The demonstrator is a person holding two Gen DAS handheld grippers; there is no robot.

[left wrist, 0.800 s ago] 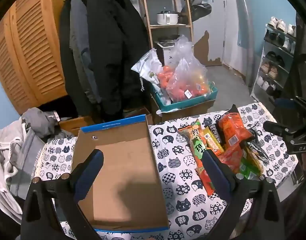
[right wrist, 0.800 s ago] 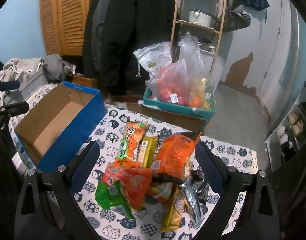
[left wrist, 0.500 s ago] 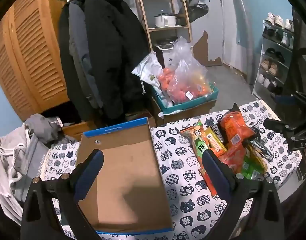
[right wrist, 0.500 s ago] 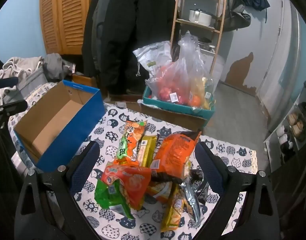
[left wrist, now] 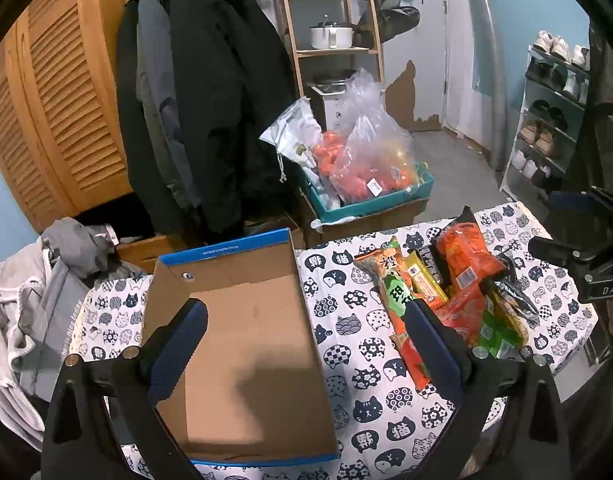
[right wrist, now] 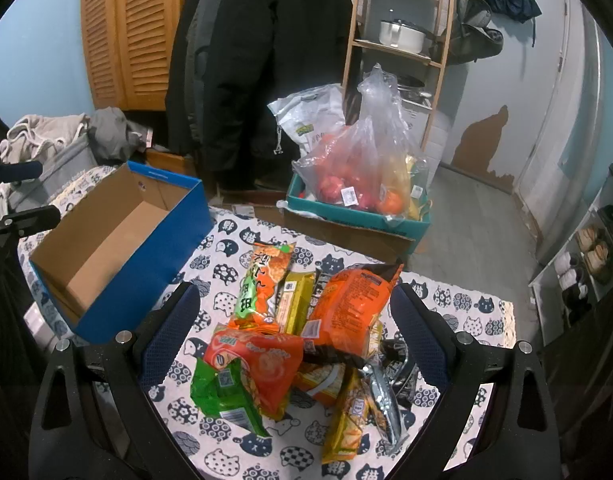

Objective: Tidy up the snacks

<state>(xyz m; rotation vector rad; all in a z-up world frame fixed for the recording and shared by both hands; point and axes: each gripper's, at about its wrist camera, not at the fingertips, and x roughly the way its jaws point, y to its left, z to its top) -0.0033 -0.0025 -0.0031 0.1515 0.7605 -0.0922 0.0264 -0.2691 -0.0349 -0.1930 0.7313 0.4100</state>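
Beyond the table's far edge a teal cardboard tray (right wrist: pixel 348 216) holds a clear plastic bag of red and orange fruit (right wrist: pixel 366 168). Left of it hangs a black padded coat (left wrist: pixel 222 92), and behind stands a wooden shelf (right wrist: pixel 402 56) carrying a white pot (right wrist: pixel 400 34)

At the right edge of the left wrist view, the black mount (left wrist: pixel 602 280) reads "DAS". Chinese characters mark the long orange-and-green snack packet (right wrist: pixel 262 288); other labels are too small to read.
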